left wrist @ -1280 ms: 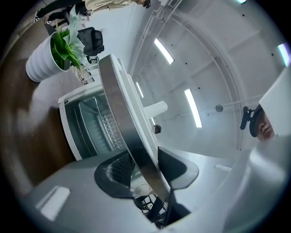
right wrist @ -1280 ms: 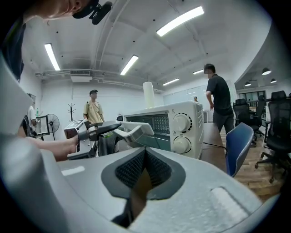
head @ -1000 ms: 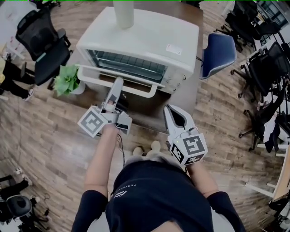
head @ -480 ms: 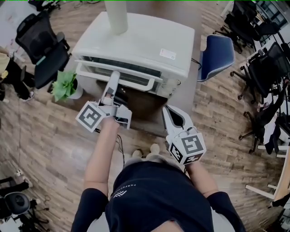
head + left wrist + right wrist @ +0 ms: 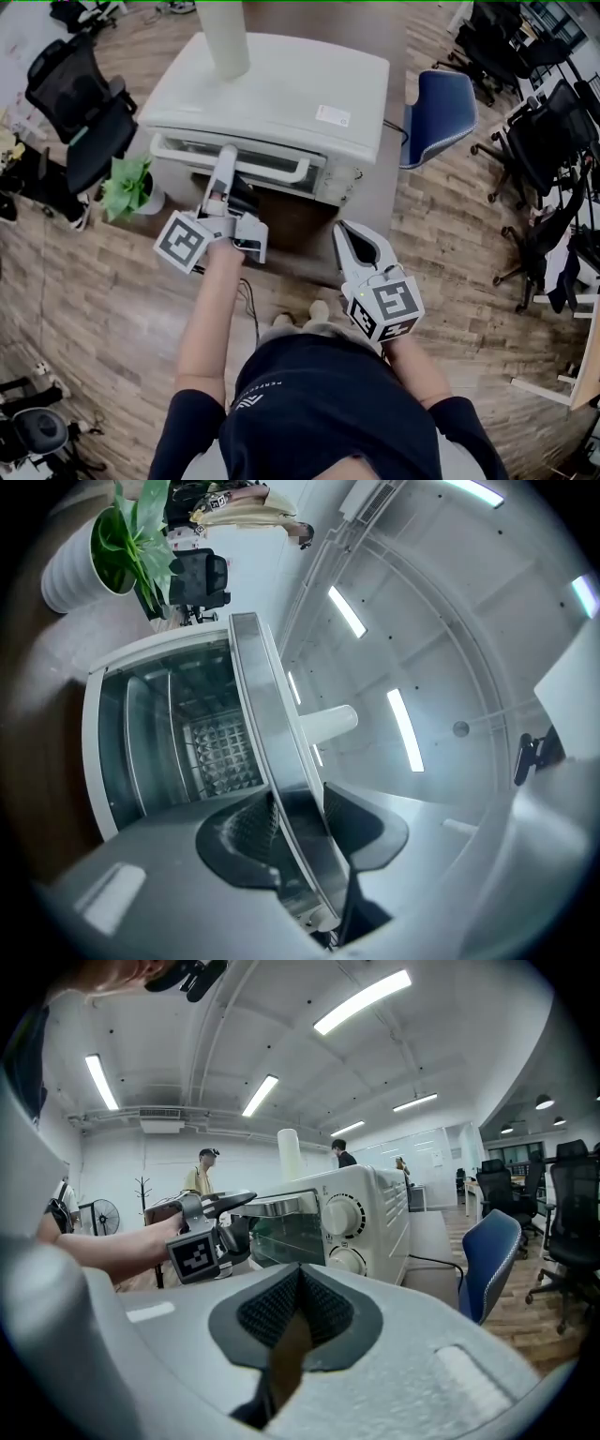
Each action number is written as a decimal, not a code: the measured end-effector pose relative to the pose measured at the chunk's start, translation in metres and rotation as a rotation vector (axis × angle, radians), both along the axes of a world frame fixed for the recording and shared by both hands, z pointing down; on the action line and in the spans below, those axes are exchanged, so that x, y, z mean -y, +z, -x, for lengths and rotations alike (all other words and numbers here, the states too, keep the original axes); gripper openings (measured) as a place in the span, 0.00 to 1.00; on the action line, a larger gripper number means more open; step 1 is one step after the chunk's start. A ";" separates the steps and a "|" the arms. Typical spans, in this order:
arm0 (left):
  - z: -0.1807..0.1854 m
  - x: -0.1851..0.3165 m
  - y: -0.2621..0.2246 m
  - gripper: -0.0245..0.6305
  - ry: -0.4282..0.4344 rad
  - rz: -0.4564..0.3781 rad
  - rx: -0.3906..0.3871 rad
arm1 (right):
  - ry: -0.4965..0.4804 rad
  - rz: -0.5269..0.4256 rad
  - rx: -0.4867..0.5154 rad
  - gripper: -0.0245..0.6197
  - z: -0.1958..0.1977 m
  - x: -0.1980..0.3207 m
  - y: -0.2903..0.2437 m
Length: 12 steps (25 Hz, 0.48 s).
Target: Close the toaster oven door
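Observation:
A white toaster oven stands on a brown table. Its glass door is swung up almost against the front, with only a narrow gap left. My left gripper reaches up to the door's white handle bar. In the left gripper view the bar runs between the two pads of the left gripper, which is shut on it. My right gripper hangs back at the table's near edge, shut and holding nothing. In the right gripper view the oven is ahead, with its knobs facing me.
A white roll stands on top of the oven. A potted plant sits left of it. A blue chair is on the right and black office chairs on the left. People stand far off.
The oven door has swung up from about half open to almost closed. My left gripper rose and went forward with the handle. The right gripper stayed put.

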<state>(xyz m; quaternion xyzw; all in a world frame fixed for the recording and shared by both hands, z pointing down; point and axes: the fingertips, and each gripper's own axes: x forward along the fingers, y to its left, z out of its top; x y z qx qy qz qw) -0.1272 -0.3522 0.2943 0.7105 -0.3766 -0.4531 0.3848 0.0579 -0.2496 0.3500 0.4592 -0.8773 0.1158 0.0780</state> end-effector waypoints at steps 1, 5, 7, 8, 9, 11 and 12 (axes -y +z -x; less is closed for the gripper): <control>0.000 0.000 0.000 0.27 -0.001 -0.004 0.003 | 0.001 0.000 0.000 0.04 0.000 0.000 0.000; -0.002 0.003 0.000 0.29 0.007 -0.012 0.022 | 0.009 -0.003 0.001 0.04 -0.002 -0.001 0.000; -0.002 0.002 0.001 0.30 0.008 -0.009 0.028 | 0.012 -0.003 0.002 0.04 -0.002 -0.001 0.000; -0.002 0.002 0.001 0.30 0.008 -0.009 0.028 | 0.013 -0.004 0.003 0.04 -0.002 -0.002 0.000; -0.002 0.000 0.001 0.30 0.008 -0.009 0.028 | 0.013 -0.004 0.003 0.04 -0.001 -0.003 -0.001; -0.002 -0.002 0.002 0.30 0.011 -0.007 0.026 | 0.014 -0.007 0.003 0.04 -0.001 -0.004 -0.002; -0.001 -0.004 0.002 0.30 0.011 -0.006 0.025 | 0.015 -0.008 0.002 0.04 -0.001 -0.005 -0.002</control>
